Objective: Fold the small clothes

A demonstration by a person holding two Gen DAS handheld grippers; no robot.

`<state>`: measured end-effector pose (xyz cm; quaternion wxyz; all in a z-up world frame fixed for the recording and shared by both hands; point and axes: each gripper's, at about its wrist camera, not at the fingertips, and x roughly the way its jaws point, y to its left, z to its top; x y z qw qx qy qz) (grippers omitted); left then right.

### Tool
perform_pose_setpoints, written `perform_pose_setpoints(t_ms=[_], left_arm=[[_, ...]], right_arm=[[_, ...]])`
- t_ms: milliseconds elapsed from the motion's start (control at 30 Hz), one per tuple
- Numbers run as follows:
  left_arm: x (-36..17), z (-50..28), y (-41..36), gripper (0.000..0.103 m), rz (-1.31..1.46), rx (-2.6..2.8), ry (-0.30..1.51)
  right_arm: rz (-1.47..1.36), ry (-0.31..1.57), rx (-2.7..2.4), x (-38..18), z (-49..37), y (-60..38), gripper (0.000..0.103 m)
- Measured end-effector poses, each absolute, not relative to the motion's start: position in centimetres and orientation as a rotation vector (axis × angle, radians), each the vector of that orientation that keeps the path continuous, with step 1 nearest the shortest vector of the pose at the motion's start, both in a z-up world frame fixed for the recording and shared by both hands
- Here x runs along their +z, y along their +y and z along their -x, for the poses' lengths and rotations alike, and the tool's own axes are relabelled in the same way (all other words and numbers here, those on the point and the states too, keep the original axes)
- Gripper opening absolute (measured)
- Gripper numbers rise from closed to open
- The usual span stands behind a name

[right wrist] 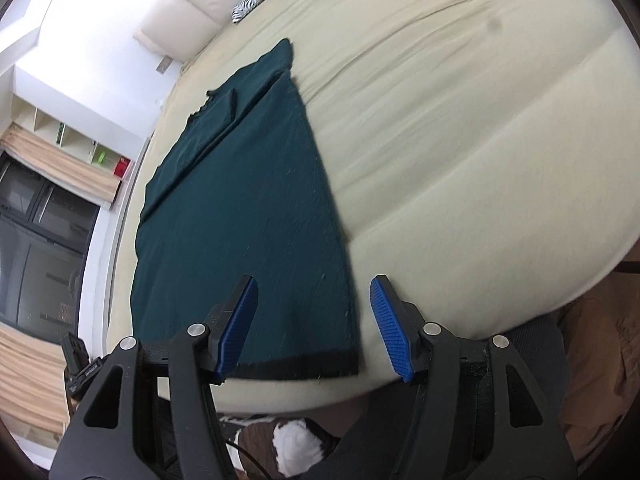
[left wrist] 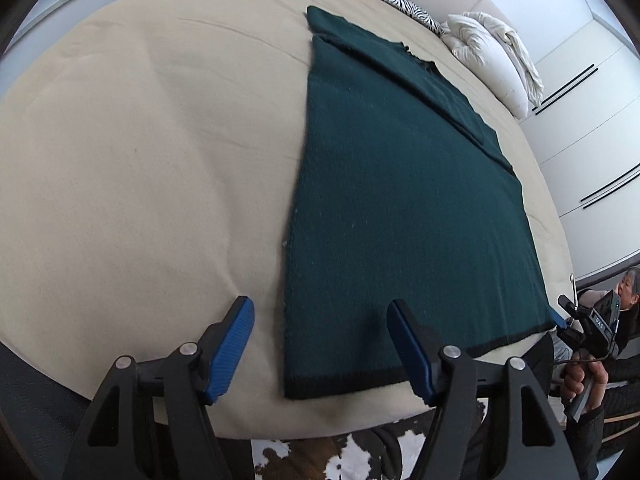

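A dark green knitted garment (left wrist: pixel 400 200) lies flat on the beige bed (left wrist: pixel 140 160), its sleeves folded in across the far end and its black hem (left wrist: pixel 360 380) nearest me. My left gripper (left wrist: pixel 320 306) hovers open over the hem's left corner, with one blue pad off the cloth on the bedding and the other over the cloth. In the right wrist view the same garment (right wrist: pixel 248 208) runs away from me. My right gripper (right wrist: pixel 314 280) is open over the hem's right corner (right wrist: pixel 352 370). Neither gripper's pads press on the fabric.
A white pillow (left wrist: pixel 492 60) and a zebra-print cushion (left wrist: pixel 400 0) lie at the head of the bed. White cupboard doors (left wrist: pixel 580 128) stand to the right. A cowhide rug (left wrist: pixel 352 456) shows below the bed's near edge. A person's hand (left wrist: pixel 580 380) holds the right gripper's handle.
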<state>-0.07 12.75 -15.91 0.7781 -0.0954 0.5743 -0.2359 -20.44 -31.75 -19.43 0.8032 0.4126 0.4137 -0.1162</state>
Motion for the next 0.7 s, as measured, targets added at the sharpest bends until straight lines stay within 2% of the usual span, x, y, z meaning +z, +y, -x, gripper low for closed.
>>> perform_pose_setpoints(t_ms=[67,333,467,500,567,633,700], left_arm=[[-16.0,0.0,12.8,0.063,0.213,-0.5,1.252],[-16.3,-0.4,12.4,0.013,0.181,-0.496,1.292],[-16.3,-0.3,12.0,0.007,0.166,-0.507,1.294],[-16.2,-0.3,12.0,0.007,0.17,-0.507,1.294],[-16.0,-0.3,12.3,0.006,0.18,-0.509,1.292],[-15.8,-0.3,12.6,0.006,0.192,-0.514,1.289],[-15.6,-0.3,12.8,0.006,0.207,-0.522,1.288]], right_arm=[[-0.889,0.897,-0.232,-19.5,20.0,-31.4,0.057],[-0.984,0.896,-0.203,-19.8,21.4,-31.8,0.056],[-0.988,0.924,-0.198,-20.0,21.3,-31.8,0.054],[-0.976,0.941,-0.198,-20.1,20.9,-31.8,0.051],[-0.95,0.973,-0.195,-20.2,20.4,-31.5,0.036],[-0.934,0.996,-0.194,-20.3,20.1,-31.4,0.028],[-0.932,0.996,-0.191,-20.3,20.1,-31.5,0.012]])
